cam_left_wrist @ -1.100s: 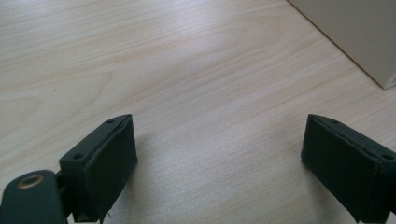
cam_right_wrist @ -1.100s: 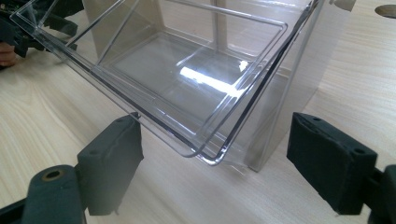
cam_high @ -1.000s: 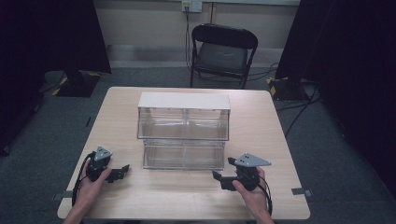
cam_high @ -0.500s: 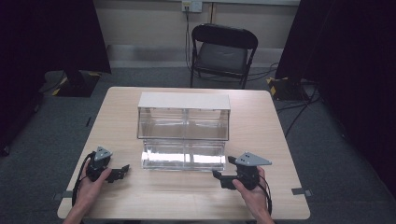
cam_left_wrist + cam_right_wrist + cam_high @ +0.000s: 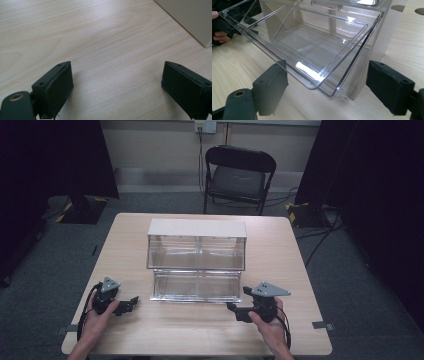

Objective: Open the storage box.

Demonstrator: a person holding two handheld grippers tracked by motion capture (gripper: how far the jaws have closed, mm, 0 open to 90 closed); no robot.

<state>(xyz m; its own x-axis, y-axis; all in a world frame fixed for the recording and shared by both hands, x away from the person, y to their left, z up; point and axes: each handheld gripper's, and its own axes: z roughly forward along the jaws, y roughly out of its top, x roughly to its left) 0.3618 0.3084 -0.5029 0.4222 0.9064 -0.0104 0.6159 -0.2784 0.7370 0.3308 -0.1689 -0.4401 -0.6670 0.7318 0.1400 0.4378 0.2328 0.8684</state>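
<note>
A clear plastic drawer cabinet [image 5: 196,245] with a white top stands mid-table. Its lower drawer [image 5: 196,286] is pulled out toward me and looks empty. My right gripper [image 5: 239,301] is open at the drawer's front right corner. In the right gripper view the drawer [image 5: 312,50] tilts down toward the gripper [image 5: 327,92], its front corner just beyond the two wide-apart jaws. My left gripper [image 5: 131,303] rests open on the table left of the drawer. In the left gripper view the gripper [image 5: 117,87] has bare wood between its jaws, and the cabinet's side [image 5: 190,17] is at the upper right.
The wooden table [image 5: 125,250] has free room on both sides of the cabinet and along its front edge. A black folding chair [image 5: 239,175] stands behind the table. Cables lie on the floor at the right [image 5: 320,227].
The lower drawer has slid out of the cabinet toward the front edge. Both hands and grippers have stayed almost in place.
</note>
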